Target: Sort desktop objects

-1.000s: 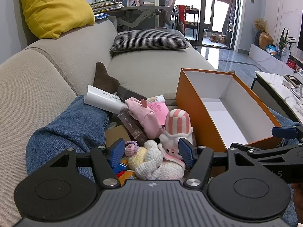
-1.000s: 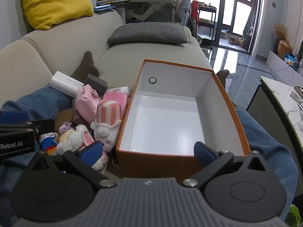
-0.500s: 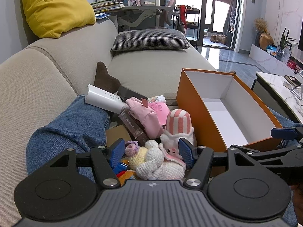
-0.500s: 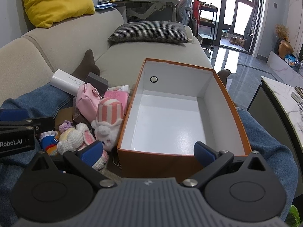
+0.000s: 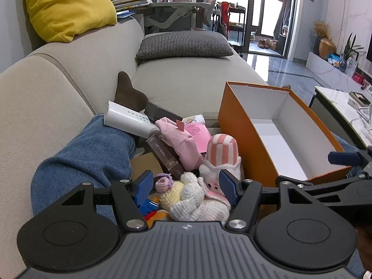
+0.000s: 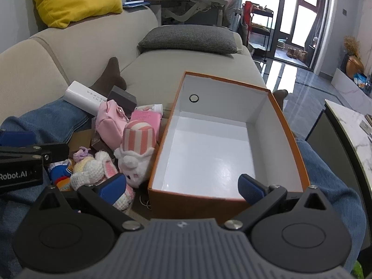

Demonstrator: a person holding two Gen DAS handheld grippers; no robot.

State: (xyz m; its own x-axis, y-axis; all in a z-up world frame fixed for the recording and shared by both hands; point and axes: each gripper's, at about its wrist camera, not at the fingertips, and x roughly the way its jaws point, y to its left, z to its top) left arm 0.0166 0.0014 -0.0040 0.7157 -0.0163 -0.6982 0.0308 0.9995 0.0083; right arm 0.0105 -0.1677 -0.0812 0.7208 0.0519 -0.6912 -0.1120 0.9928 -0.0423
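An orange box (image 6: 288,130) with a white, empty inside sits on the sofa between a person's legs. Left of it lies a heap: a plush with a pink-striped hat (image 5: 220,153), crocheted toys (image 5: 186,195), a pink pouch (image 5: 179,139), a pink card (image 5: 197,132), a white tube (image 5: 127,118) and dark boxes (image 5: 167,155). My left gripper (image 5: 186,184) hovers open over the crocheted toys, touching nothing. My right gripper (image 6: 183,183) stands open before the box's near wall, holding nothing.
A person's jeans-clad legs (image 5: 88,153) flank the heap and box, a brown sock (image 5: 127,93) beyond. The beige sofa (image 5: 186,79) carries a checked cushion (image 5: 186,44) and a yellow pillow (image 5: 67,4). A marble table (image 6: 348,125) stands at the right.
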